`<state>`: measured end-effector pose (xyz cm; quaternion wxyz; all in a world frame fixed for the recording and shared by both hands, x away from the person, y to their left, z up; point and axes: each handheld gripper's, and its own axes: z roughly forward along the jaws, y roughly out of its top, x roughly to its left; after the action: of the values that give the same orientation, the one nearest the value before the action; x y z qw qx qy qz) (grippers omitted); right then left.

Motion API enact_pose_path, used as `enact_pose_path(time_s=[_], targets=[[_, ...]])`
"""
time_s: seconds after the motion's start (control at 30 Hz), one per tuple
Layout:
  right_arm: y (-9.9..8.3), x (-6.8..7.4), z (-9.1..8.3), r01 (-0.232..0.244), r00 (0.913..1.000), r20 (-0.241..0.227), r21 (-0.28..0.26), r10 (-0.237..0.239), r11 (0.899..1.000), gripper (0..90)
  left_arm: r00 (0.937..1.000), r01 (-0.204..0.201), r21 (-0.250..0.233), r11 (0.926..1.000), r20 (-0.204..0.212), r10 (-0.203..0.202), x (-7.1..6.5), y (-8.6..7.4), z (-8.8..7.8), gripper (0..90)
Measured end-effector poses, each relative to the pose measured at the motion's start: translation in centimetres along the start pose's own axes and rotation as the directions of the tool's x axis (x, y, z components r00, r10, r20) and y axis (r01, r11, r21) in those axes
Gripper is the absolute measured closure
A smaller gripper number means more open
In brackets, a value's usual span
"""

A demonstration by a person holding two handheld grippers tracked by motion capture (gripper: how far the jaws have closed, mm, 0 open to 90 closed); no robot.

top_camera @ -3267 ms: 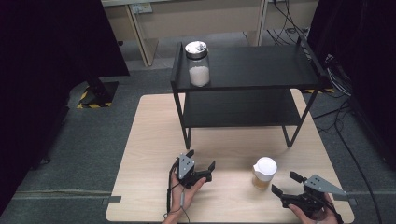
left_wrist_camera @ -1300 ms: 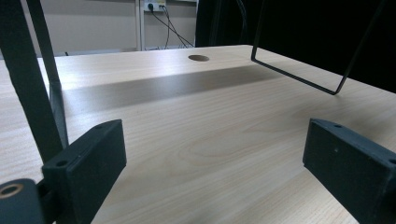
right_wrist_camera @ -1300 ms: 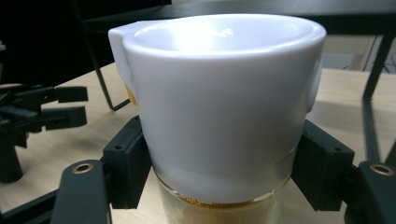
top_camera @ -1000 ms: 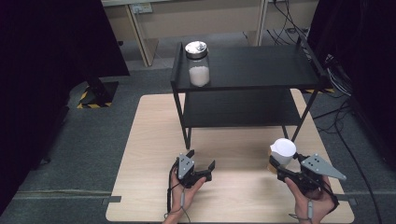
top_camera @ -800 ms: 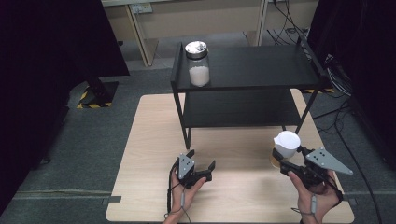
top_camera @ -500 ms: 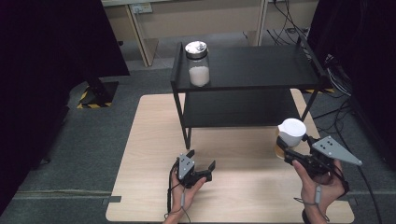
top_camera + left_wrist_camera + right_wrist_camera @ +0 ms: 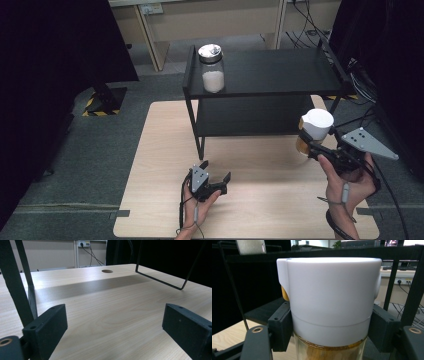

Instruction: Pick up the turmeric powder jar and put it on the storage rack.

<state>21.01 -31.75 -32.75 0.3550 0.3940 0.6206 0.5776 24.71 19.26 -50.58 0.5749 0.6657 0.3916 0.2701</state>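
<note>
The black shelf rack (image 7: 260, 75) stands on the far half of the wooden bench (image 7: 160, 150) and serves here as the landmark. On its top shelf, at the left front corner, stands a glass jar with a metal lid (image 7: 212, 67), about half full of white powder.

The right tool (image 7: 314, 145) is lifted above the bench just to the right of the rack, beside its right front leg. Its jaws are clamped on a jar with a white cap (image 7: 315, 129); in the right gripper view the two pads press the cap (image 7: 329, 300) from both sides, and amber content shows below.

The left tool (image 7: 215, 180) rests low on the bench in front of the rack, jaws apart, with nothing between them.
</note>
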Motion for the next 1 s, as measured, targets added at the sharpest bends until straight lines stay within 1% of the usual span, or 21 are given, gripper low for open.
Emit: enact_pose_path(time_s=[0.37,0.63,1.0], targets=[[2.9,0.1,0.5,0.029,0.9995,0.014,-0.016,-0.029,0.999,30.3,1.0000,-0.001,0.000,1.0000,0.000,0.001,-0.1,0.0,0.0,5.5],[4.5,-0.1,0.8,0.014,0.9997,0.019,-0.035,-0.013,0.999,30.3,1.0000,-0.008,0.001,1.0000,0.001,0.008,-0.1,0.0,0.1,5.5],[6.4,0.2,1.1,0.009,0.9995,0.031,-0.063,-0.007,0.998,30.3,1.0000,-0.009,0.001,1.0000,0.003,0.009,-0.2,0.0,0.1,5.7]])
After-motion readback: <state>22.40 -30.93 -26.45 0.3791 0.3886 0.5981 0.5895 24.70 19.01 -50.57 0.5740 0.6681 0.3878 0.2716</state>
